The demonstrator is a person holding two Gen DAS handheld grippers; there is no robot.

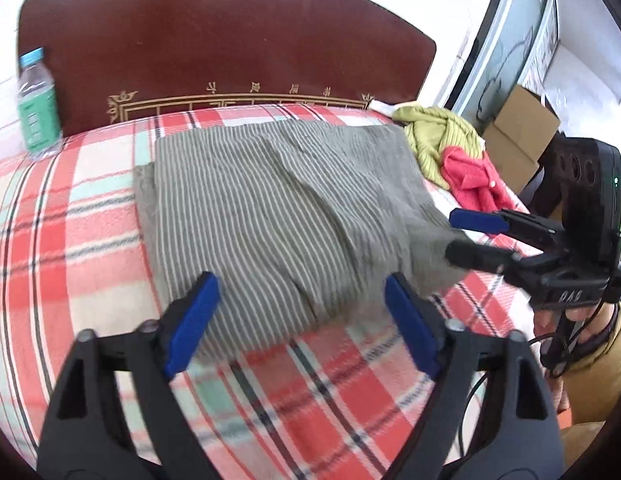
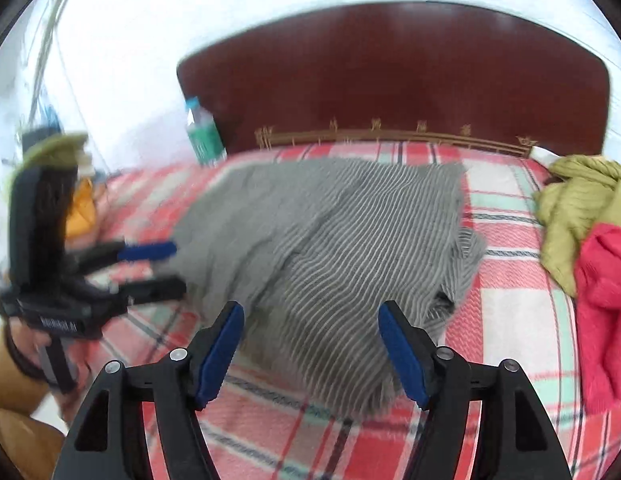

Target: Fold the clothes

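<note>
A plaid blanket (image 1: 90, 240) covers the bed below a dark headboard (image 1: 230, 40). The grey striped garment (image 1: 270, 208) lies there in a rough rectangle (one layer pokes out). Both the left gripper (image 1: 298, 316) and right gripper (image 2: 310, 344) stand wide, holding nothing; any further fold wants matched corners, lifted evenly.

Grey-striped garment (image 1: 278, 208); red-plaid blanket (image 1: 70, 240).

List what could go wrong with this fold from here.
1. Both the left gripper and right gripper are open, so neither holds the striped garment; its layers may slip apart.
2. Its right edge is bunched and could crease in.
3. The clothes pile lies close beside it and might snag.
</note>
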